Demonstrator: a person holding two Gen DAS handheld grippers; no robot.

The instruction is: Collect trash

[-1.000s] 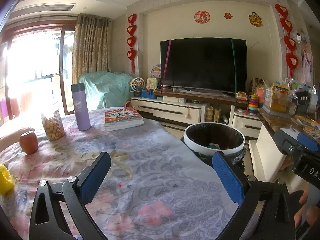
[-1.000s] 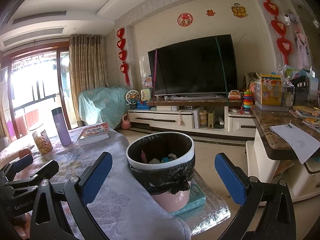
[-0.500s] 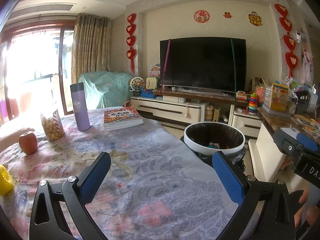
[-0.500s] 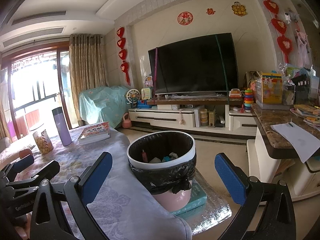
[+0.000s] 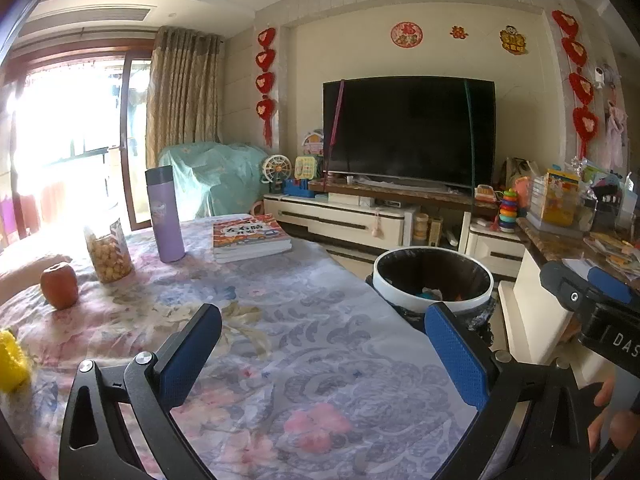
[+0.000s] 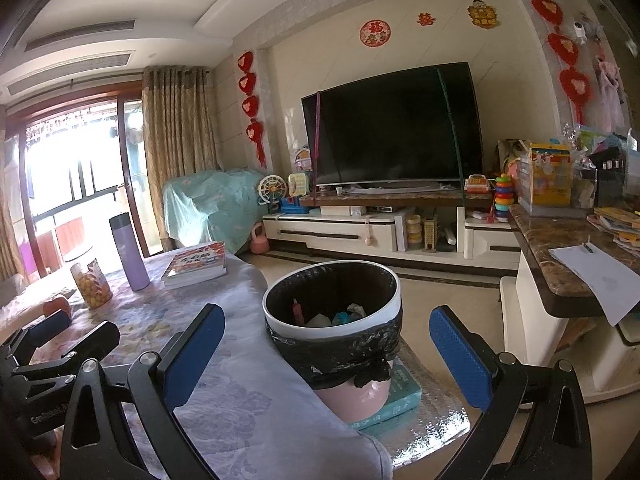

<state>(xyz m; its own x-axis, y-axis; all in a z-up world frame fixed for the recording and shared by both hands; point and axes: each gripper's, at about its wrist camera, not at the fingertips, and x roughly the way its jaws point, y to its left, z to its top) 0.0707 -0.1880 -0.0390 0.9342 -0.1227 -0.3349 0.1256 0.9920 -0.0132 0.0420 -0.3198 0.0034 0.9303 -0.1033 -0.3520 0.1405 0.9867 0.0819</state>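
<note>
A pink trash bin [image 6: 332,320] with a white rim and a black liner stands on the floor beside the table's right edge; it also shows in the left wrist view [image 5: 432,280]. Several bits of trash [image 6: 344,314] lie inside it. My left gripper [image 5: 322,338] is open and empty, held above the floral tablecloth [image 5: 260,320]. My right gripper [image 6: 328,338] is open and empty, held in front of the bin, near the table's corner. Each gripper shows at the edge of the other's view.
On the table stand a purple flask [image 5: 164,214], a stack of books [image 5: 250,236], a snack jar [image 5: 108,250], an apple [image 5: 59,286] and a yellow thing [image 5: 10,356]. A marble counter [image 6: 568,264] with paper is at the right. A TV cabinet [image 6: 380,232] is behind.
</note>
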